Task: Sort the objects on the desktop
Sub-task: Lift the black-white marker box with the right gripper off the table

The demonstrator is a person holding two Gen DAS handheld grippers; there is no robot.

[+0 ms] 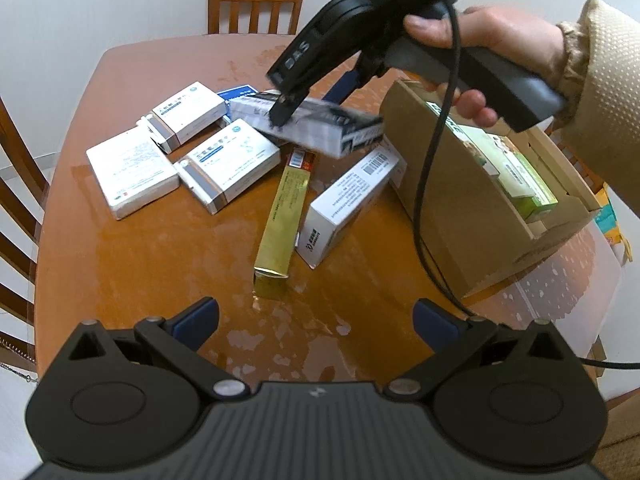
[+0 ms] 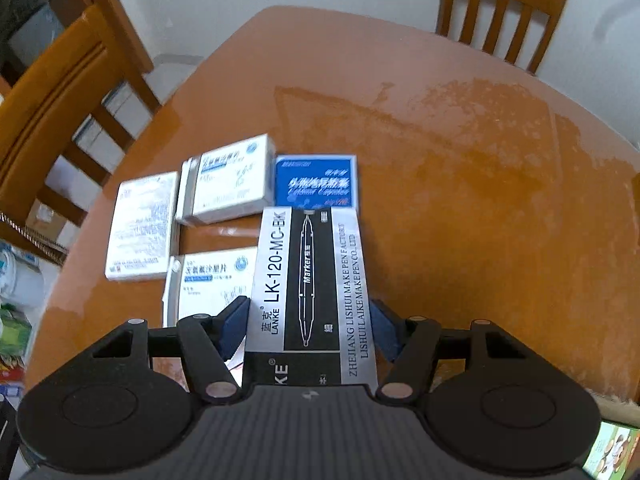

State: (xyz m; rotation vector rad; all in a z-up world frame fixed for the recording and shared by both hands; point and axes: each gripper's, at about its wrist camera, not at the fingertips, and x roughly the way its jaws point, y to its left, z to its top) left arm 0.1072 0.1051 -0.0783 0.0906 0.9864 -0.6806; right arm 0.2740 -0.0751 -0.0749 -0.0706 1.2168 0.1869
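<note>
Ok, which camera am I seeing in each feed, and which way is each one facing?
Left wrist: sits on the left gripper, jaws open and empty; looks down across the table at scattered boxes, the cardboard box and the right gripper in a person's hand.
Right wrist: sits on the right gripper, jaws shut on the marker box; looks steeply down at the table's far side and chairs.
Shared: the marker box, the white medicine boxes, the blue box.
</note>
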